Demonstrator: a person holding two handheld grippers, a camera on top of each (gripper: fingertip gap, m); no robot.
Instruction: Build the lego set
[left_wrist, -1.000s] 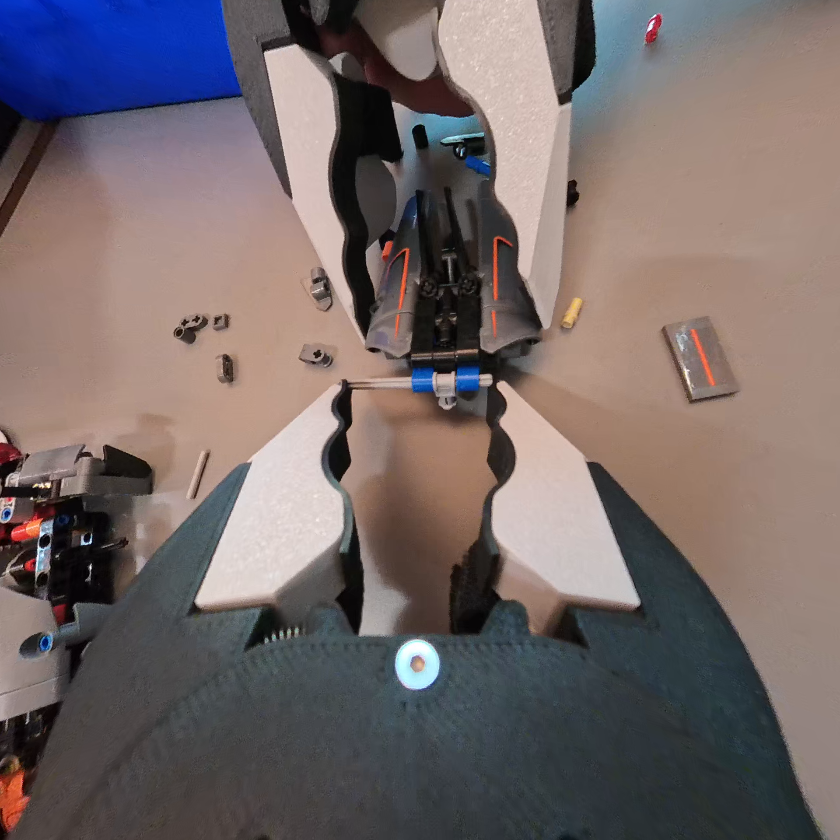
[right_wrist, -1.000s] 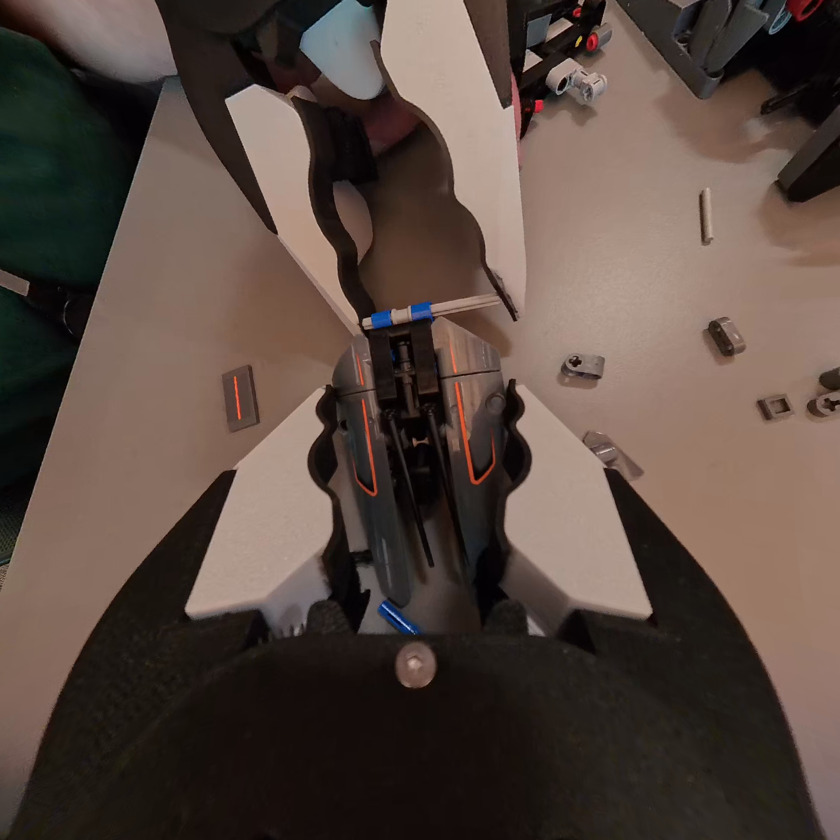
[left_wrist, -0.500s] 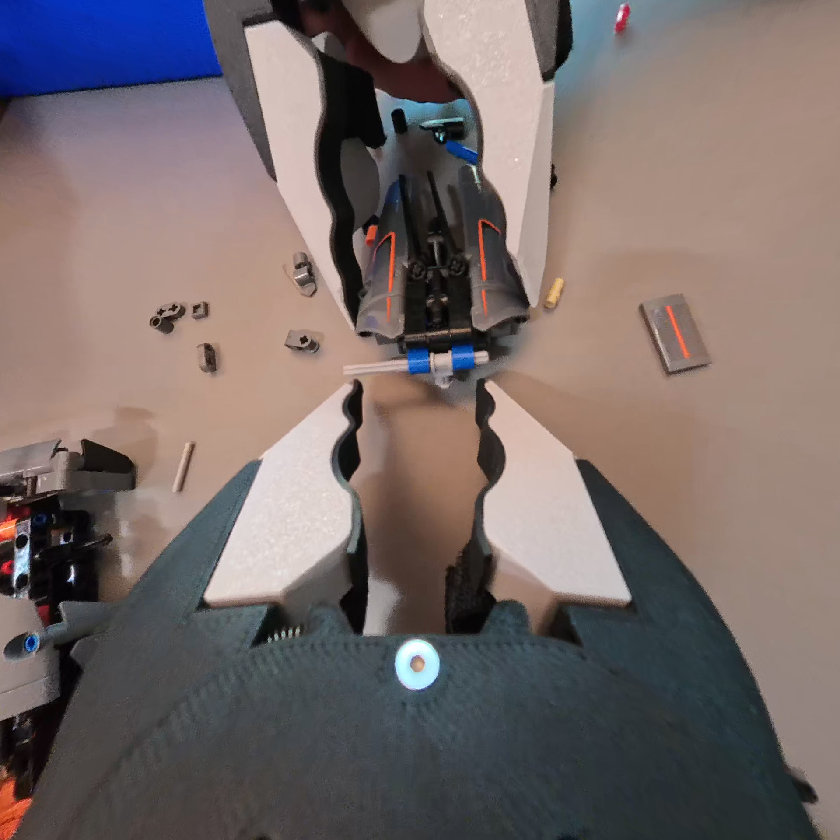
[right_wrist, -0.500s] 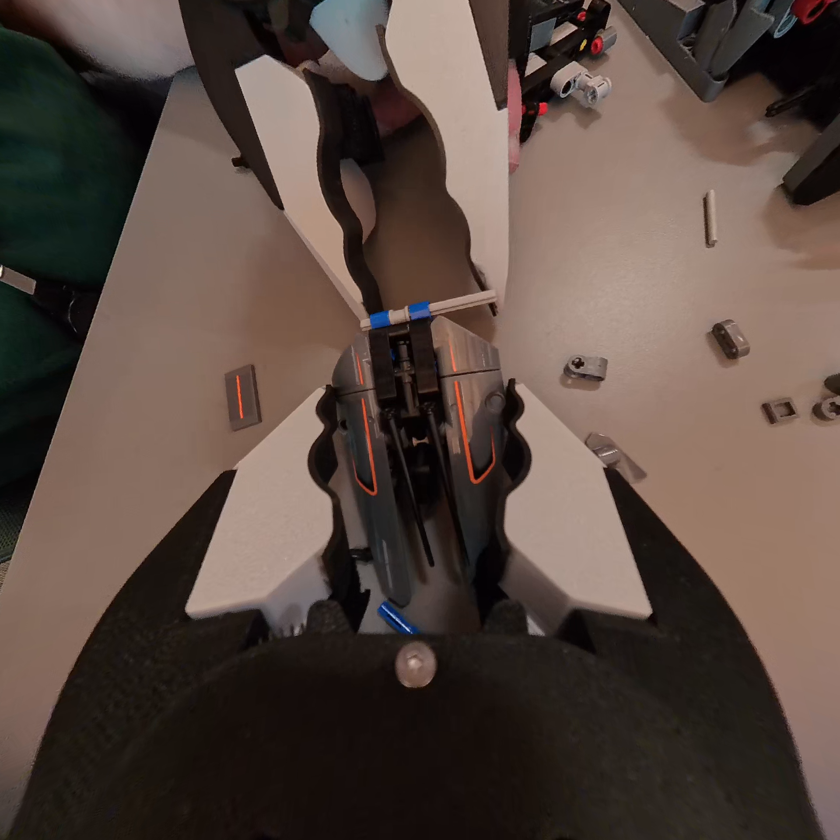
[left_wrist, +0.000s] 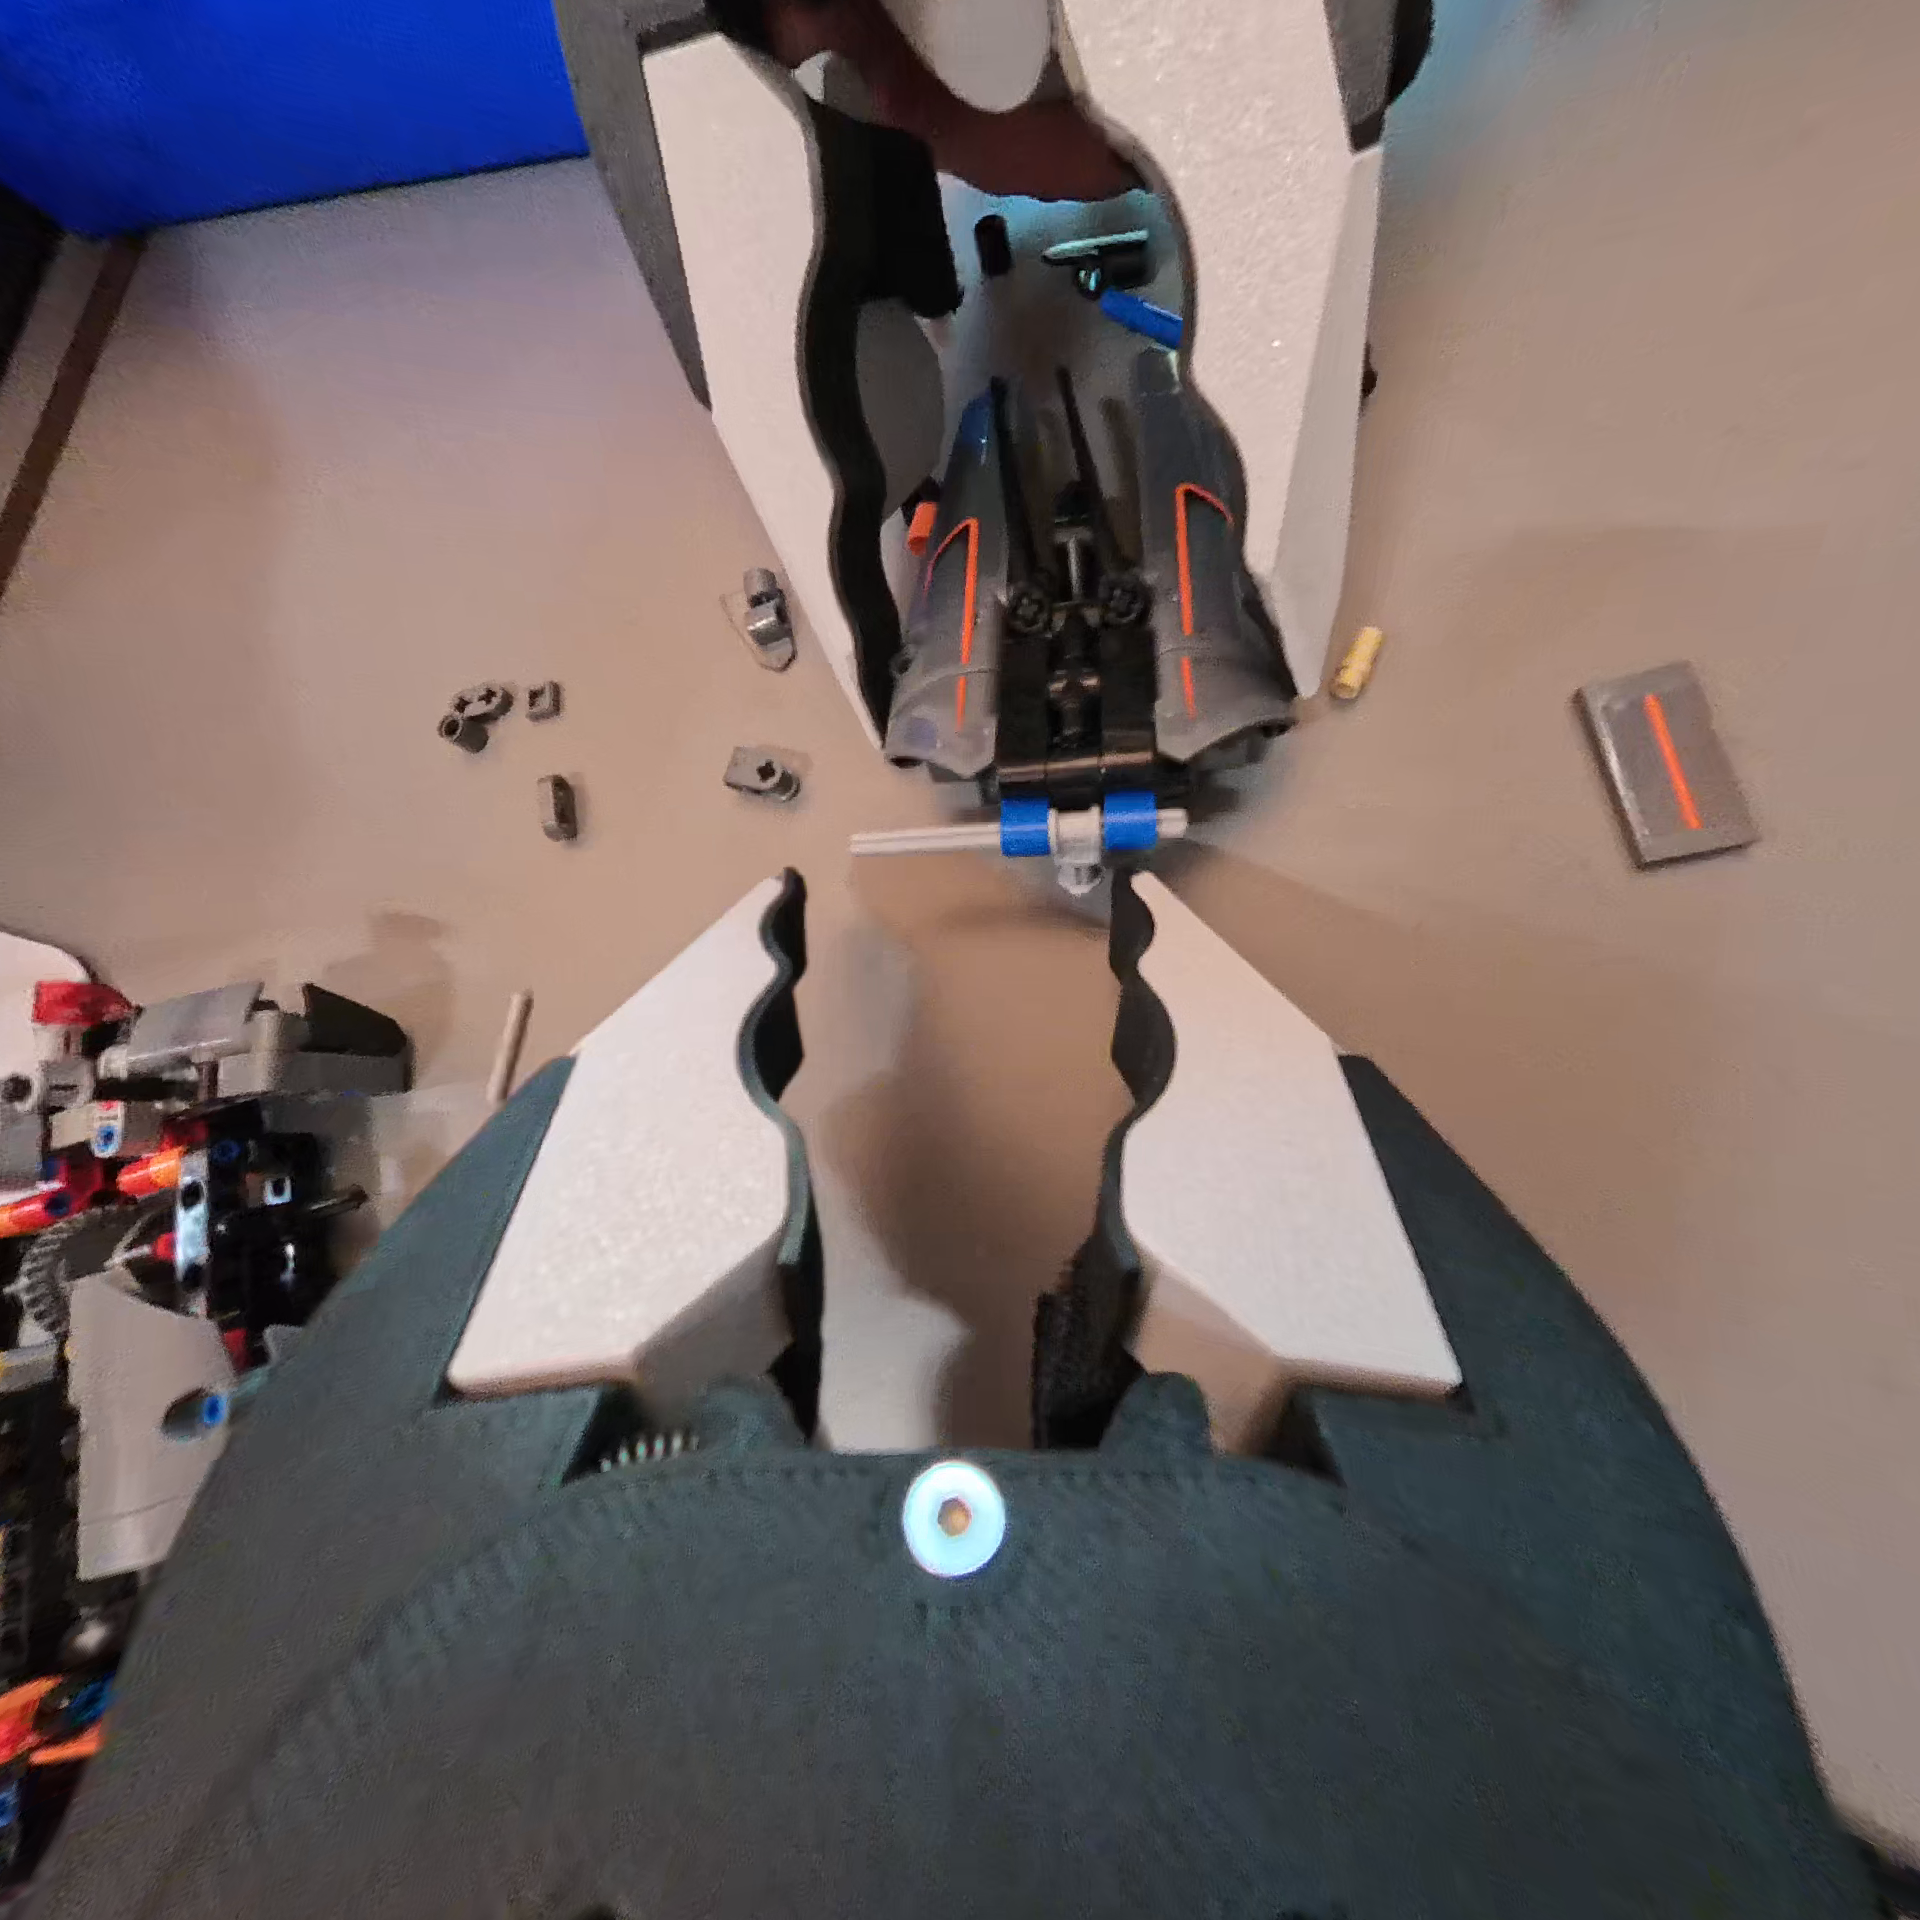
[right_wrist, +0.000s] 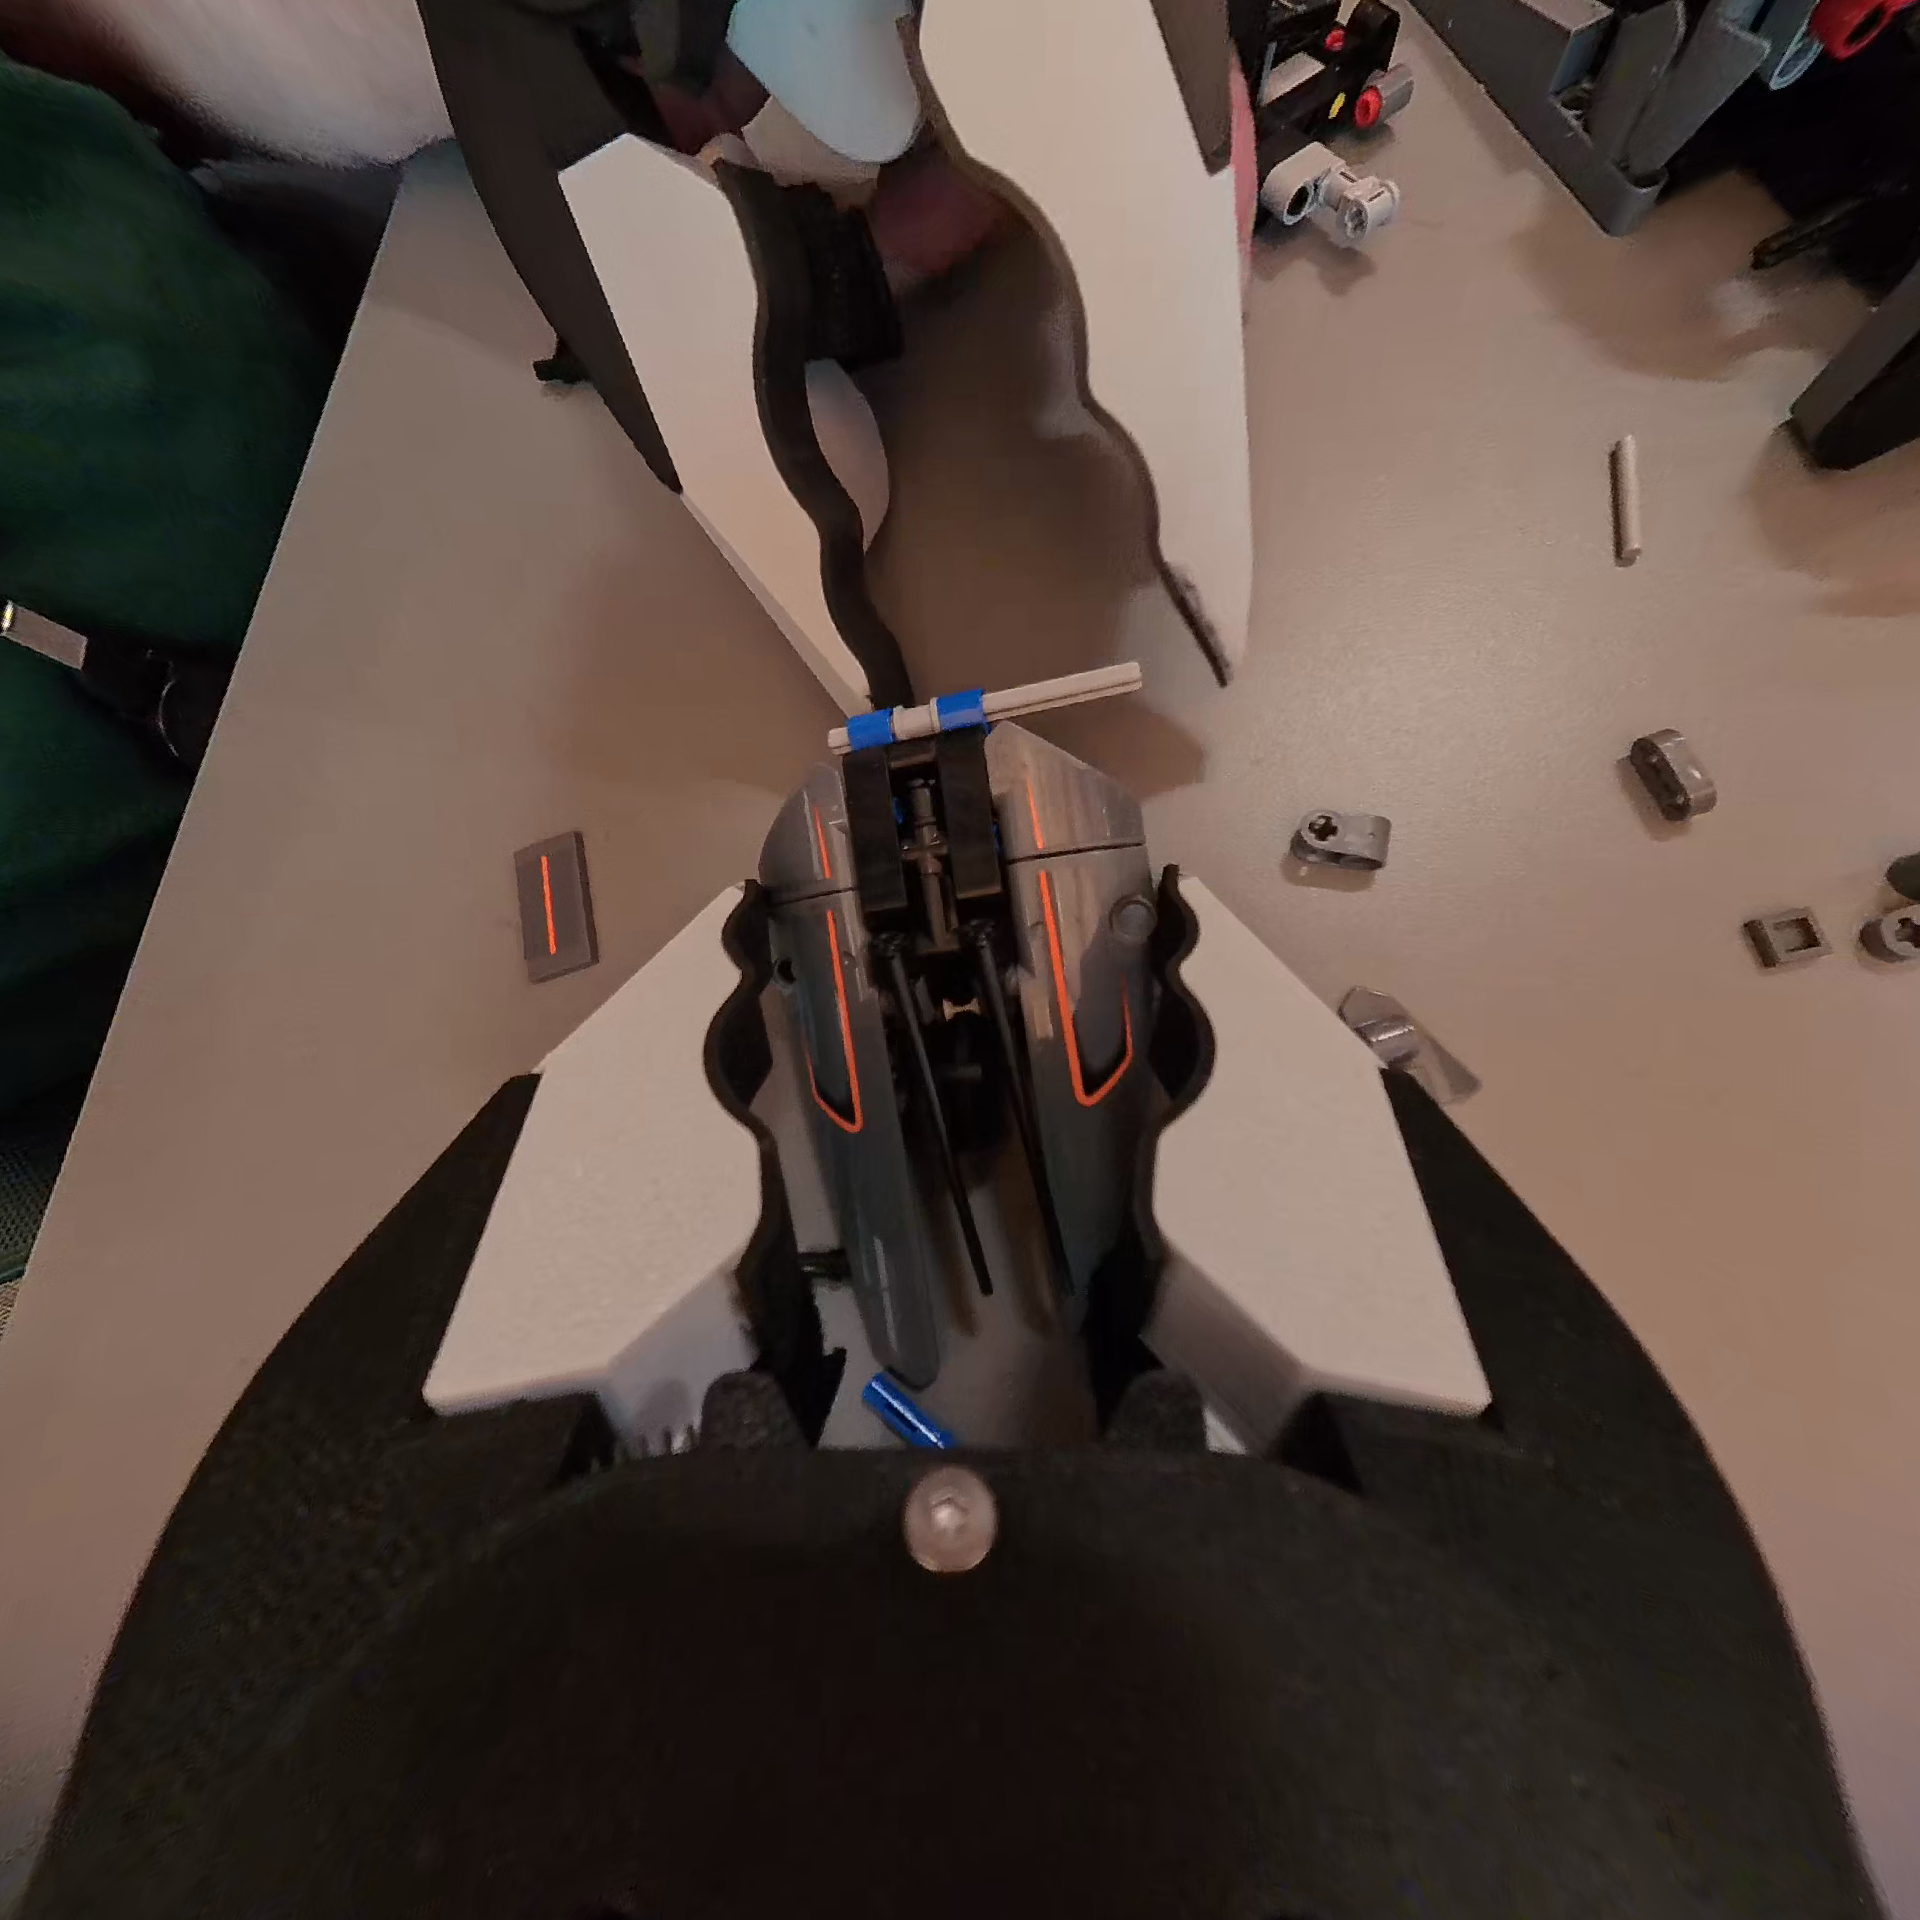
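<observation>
- Two grippers face each other over the table (left_wrist: 312, 499). Our right gripper (right_wrist: 961, 987) is clamped on the grey model part (right_wrist: 951, 997), which it holds by the side shells.
- Our left gripper (left_wrist: 961, 904) has its fingers apart and empty, just before the pale rod (left_wrist: 935, 836).
- We judge the part light and stiff, but the thin rod can slide or pop out; better to take it near the blue collars (left_wrist: 1075, 826).

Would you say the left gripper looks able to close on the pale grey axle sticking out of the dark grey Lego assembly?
Probably yes: the left gripper is open just short of the pale grey axle, nothing between.
</observation>
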